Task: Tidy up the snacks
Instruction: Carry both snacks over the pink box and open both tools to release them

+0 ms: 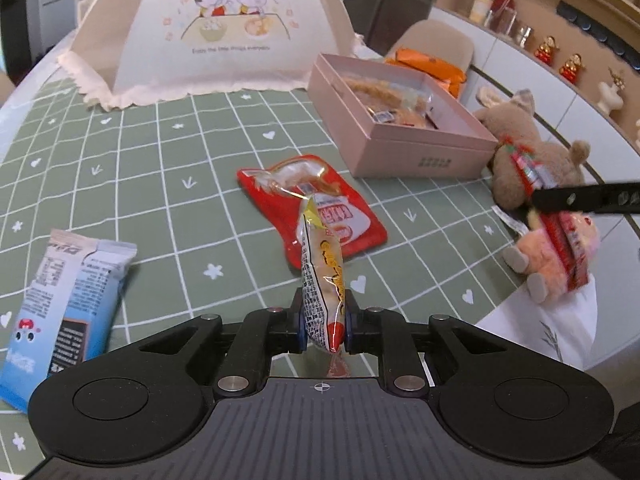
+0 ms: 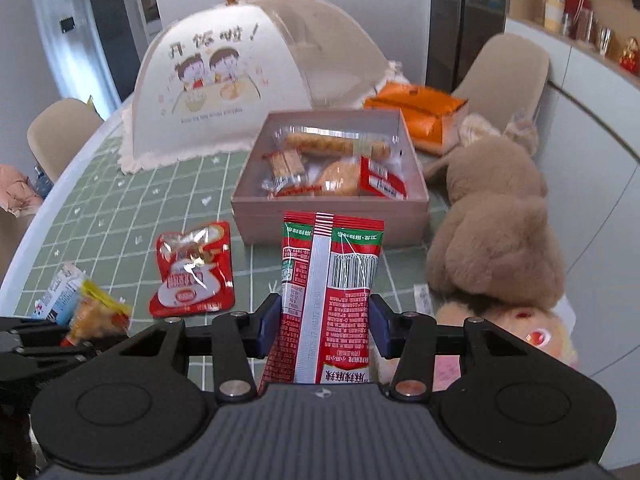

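My left gripper [image 1: 325,320] is shut on a narrow clear-and-yellow snack packet [image 1: 322,276], held edge-on above the green checked tablecloth. My right gripper [image 2: 325,322] is shut on a red snack packet [image 2: 330,280] with a barcode and a silver seam, lifted above the table in front of the pink box [image 2: 280,216]. In the left wrist view the right gripper's black fingers [image 1: 580,198] and its red packet [image 1: 568,240] show at the right edge. The pink box [image 1: 420,156] holds several wrapped snacks. A red pouch [image 1: 344,216] [image 2: 194,276] and a blue-white packet [image 1: 68,304] lie on the cloth.
A white mesh food cover [image 1: 208,36] [image 2: 224,92] stands at the back. Orange packets [image 2: 420,114] lie behind the box. A brown plush toy [image 2: 496,240] [image 1: 532,152] and a pink plush [image 1: 556,256] sit at the table's right edge. Beige chairs [image 2: 508,76] stand beyond it.
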